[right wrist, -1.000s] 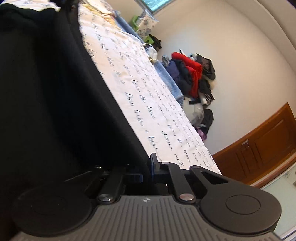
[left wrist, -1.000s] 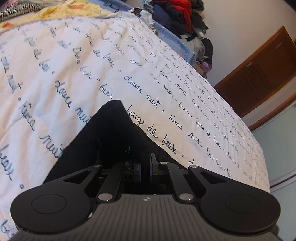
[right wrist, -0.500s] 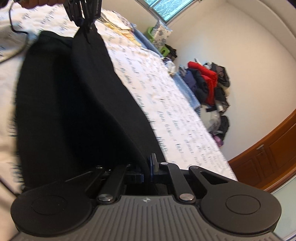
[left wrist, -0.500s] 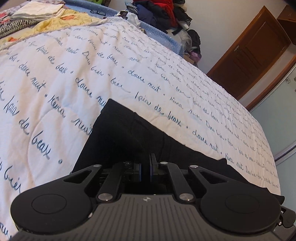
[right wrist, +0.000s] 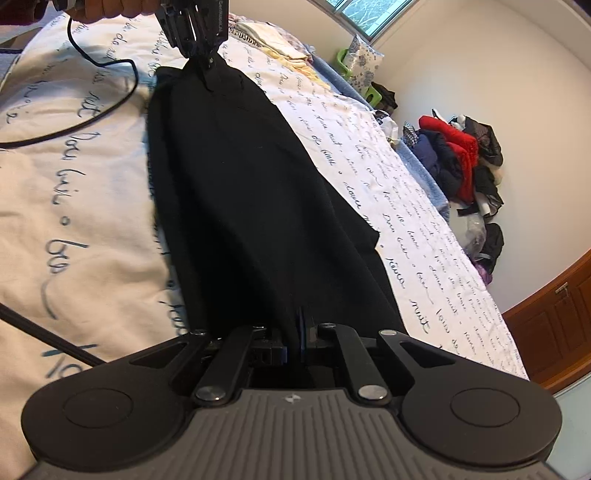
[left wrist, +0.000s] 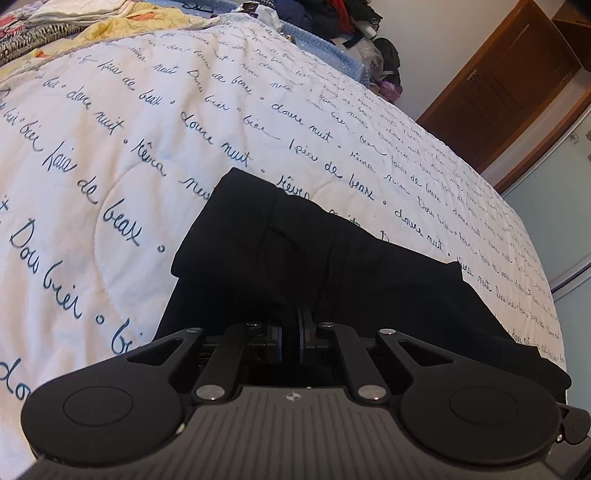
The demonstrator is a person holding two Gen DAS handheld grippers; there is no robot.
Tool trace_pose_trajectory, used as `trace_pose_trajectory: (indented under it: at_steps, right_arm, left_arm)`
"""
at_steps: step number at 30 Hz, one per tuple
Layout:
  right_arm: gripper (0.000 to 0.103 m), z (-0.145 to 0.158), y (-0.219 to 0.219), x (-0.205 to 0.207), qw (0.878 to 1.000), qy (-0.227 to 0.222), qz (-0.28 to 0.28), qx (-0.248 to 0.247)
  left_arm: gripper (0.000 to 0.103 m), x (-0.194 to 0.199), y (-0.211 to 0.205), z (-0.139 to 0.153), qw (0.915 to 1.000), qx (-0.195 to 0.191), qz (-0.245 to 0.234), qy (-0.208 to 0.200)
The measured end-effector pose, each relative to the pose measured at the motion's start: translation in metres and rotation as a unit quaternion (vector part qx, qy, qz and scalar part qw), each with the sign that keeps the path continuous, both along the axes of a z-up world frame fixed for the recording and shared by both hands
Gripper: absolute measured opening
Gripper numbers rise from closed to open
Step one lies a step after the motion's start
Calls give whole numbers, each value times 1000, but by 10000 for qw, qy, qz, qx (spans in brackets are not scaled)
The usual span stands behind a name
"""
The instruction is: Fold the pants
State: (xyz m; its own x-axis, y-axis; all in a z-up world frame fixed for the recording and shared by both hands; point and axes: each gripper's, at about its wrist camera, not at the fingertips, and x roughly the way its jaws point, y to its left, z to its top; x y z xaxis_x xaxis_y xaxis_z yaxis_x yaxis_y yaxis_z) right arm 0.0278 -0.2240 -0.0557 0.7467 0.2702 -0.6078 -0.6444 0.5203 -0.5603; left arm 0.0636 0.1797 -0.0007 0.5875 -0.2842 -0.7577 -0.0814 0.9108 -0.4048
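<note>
Pants: black, stretched over lettered white quilt | left gripper: jaws clenched on pants edge | right gripper: jaws clenched on opposite end | black cable lying on quilt beside pants

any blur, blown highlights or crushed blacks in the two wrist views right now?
Left wrist view: sharp, script on the quilt legible, fisheye bends the bed edge; black pants keep faint folds. Right wrist view: motion smear along the left edge of the pants, near quilt text soft; fabric almost featureless black; window bright, not fully blown.
</note>
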Motion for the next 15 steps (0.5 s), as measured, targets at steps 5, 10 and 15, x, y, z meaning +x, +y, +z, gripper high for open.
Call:
trace_pose_trajectory:
  at_steps: [5, 10, 15]
  right_arm:
    - [6, -2, 2, -12, 9999, 81, 50, 61]
    - [6, -8, 2, -16, 9998, 187, 7, 91]
    - [6, -9, 2, -18, 9997, 229, -1, 101]
  left_arm:
    - [13, -6, 4, 0, 10000, 0, 83, -10]
    - [16, -2, -1, -13, 9995, 271, 82, 106]
    - [17, -8, -16, -9, 9965, 826, 6, -89]
